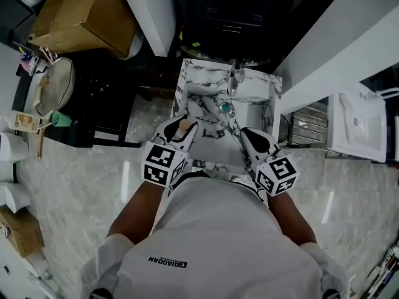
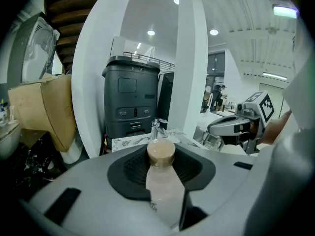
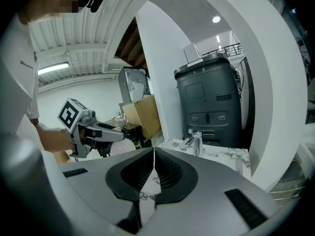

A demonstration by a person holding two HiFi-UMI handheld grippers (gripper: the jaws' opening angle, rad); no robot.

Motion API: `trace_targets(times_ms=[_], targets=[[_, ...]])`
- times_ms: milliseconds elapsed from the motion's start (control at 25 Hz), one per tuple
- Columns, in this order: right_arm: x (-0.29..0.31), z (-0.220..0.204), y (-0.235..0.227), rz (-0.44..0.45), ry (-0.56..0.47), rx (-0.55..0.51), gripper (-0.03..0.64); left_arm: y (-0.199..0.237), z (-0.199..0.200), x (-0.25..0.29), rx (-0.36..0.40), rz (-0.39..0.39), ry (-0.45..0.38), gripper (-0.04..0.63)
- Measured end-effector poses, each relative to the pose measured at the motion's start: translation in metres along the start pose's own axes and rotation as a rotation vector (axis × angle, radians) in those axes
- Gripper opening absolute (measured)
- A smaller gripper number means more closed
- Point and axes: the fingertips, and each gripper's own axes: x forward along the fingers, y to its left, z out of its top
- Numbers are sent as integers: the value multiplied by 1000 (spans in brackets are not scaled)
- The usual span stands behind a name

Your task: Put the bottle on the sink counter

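A pale bottle (image 2: pixel 165 183) with a tan cap (image 2: pixel 161 152) stands upright between the pads of my left gripper (image 2: pixel 161 157), which is shut on it. In the head view the bottle (image 1: pixel 182 128) and left gripper (image 1: pixel 182 124) hover over the near left edge of the marble sink counter (image 1: pixel 206 76). My right gripper (image 1: pixel 248 132) is over the near right edge, and its jaws (image 3: pixel 154 154) meet with nothing between them. Each gripper shows in the other's view: the right gripper (image 2: pixel 231 127) and the left gripper (image 3: pixel 93 132).
A chrome faucet (image 1: pixel 235 76) stands at the back of the basin, and a teal object (image 1: pixel 225 108) lies in the bowl. A dark grey machine (image 2: pixel 130 102) stands behind the sink. There is a cardboard box (image 1: pixel 87 11) far left, a white basin (image 1: pixel 358 123) and a metal rack (image 1: pixel 308 123) to the right.
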Motion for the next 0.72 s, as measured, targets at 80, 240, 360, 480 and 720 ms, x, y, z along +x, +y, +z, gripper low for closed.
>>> trace_targets(times_ms=[80, 240, 360, 480, 720], targets=[[6, -2, -1, -17, 3, 9, 41, 8, 0, 8, 13, -16, 6, 140], [14, -6, -6, -50, 14, 30, 41, 23, 0, 24, 35, -39, 18, 140], [19, -7, -9, -75, 25, 44, 41, 36, 4, 34, 44, -51, 19, 140], [23, -6, -12, -93, 33, 52, 41, 48, 9, 44, 60, -55, 15, 140], [32, -2, -22, -129, 43, 60, 41, 73, 11, 69, 74, -55, 16, 140]])
